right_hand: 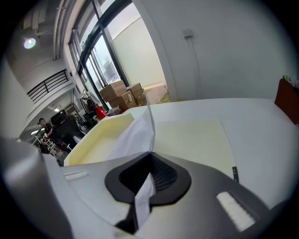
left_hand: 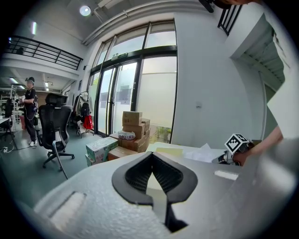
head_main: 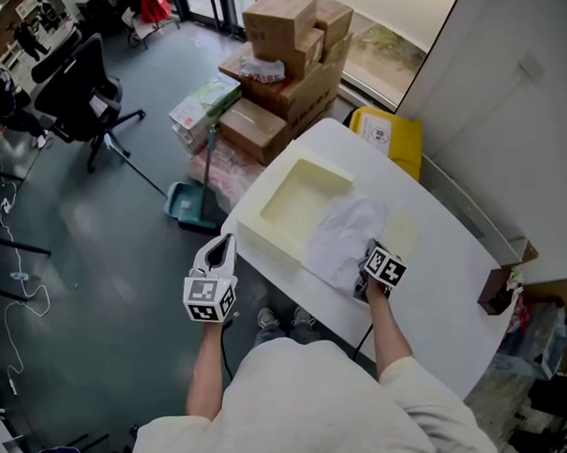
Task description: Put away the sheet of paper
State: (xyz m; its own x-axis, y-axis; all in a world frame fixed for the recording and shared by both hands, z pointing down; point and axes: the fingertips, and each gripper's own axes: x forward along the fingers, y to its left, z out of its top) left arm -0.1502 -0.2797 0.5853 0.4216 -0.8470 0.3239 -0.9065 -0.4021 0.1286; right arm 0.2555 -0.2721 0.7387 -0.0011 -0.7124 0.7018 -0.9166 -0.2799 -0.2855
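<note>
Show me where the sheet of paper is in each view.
Head view: sheet of paper at centre, beside the cream tray.
Left gripper view: small, right of centre.
Right gripper view: centre, pinched in the right tongs.
Shared landmark: the stacked cardboard boxes.

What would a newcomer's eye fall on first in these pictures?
The white sheet of paper, pinched in the shut right gripper, rises at the edge of a pale yellow tray on the white table. The left gripper hangs empty off the table's corner; cardboard boxes pile up behind.
</note>
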